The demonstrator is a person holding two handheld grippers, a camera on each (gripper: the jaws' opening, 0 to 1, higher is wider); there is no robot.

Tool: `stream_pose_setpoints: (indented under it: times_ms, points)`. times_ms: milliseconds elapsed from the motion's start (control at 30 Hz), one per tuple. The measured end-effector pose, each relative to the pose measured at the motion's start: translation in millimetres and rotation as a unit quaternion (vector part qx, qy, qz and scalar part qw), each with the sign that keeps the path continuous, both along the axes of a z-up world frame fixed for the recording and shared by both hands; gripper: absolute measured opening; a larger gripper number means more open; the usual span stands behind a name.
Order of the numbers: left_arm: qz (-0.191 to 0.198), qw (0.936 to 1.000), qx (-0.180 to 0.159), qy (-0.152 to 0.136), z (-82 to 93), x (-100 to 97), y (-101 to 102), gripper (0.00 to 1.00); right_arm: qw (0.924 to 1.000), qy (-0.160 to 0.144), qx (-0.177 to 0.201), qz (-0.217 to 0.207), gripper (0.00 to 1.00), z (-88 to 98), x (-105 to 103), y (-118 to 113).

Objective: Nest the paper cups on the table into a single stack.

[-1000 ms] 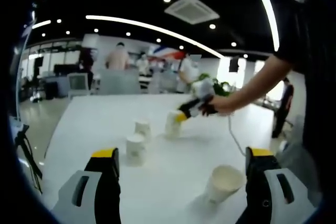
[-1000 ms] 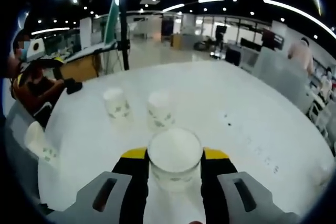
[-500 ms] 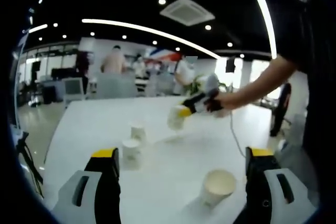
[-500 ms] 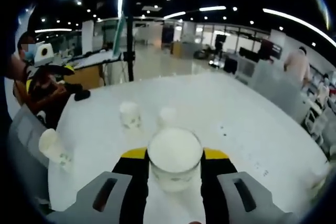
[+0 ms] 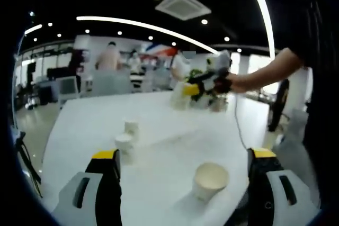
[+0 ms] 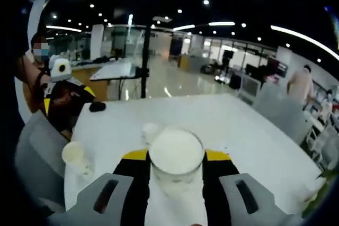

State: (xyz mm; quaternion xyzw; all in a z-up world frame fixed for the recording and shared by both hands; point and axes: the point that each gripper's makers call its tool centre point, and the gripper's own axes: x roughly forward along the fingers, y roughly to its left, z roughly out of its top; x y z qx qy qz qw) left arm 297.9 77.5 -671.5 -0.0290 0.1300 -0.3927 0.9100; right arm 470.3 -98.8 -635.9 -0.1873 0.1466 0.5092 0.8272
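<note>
Above the white worktop (image 6: 254,130), the right tongs (image 6: 176,158), clenched on a paper cup (image 6: 176,157), have lifted it clear toward the two upright cups (image 5: 127,137) for nesting, while the left tongs (image 5: 183,158) hang released near an open-mouthed cup (image 5: 210,180).

White cups (image 5: 210,180); white table (image 5: 159,157)

A big white table (image 5: 159,125) has three paper cups on it: two small cups (image 5: 127,138) close together and one cup (image 5: 210,180) nearer.
</note>
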Motion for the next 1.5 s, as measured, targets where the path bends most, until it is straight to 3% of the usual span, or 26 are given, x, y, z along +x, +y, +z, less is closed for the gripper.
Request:
stream_pose_setpoints:
  times_ms: [267,567,700,1100,1500]
  points:
    - [-0.012,0.9999,-0.005,-0.004,7.6,-7.3,-2,1.00,0.9996,-0.001,0.022,0.016,0.35,22.3,-39,12]
    - [-0.005,0.9994,-0.034,-0.009,18.6,-6.2,-3,1.00,0.9963,-0.006,0.079,0.032,0.35,57.9,-85,38]
    - [-0.024,0.9990,-0.033,-0.016,25.1,-12.0,-11,0.99,0.9925,0.013,0.114,0.043,0.35,64.5,-107,51]
    - [-0.045,0.9977,-0.049,-0.014,33.4,-21.0,-25,0.98,0.9880,0.022,0.146,0.048,0.35,70.4,-137,72]
    - [-0.090,0.9931,-0.075,-0.006,45.6,-33.4,-55,0.94,0.9840,0.049,0.154,0.075,0.35,55.6,-160,104]
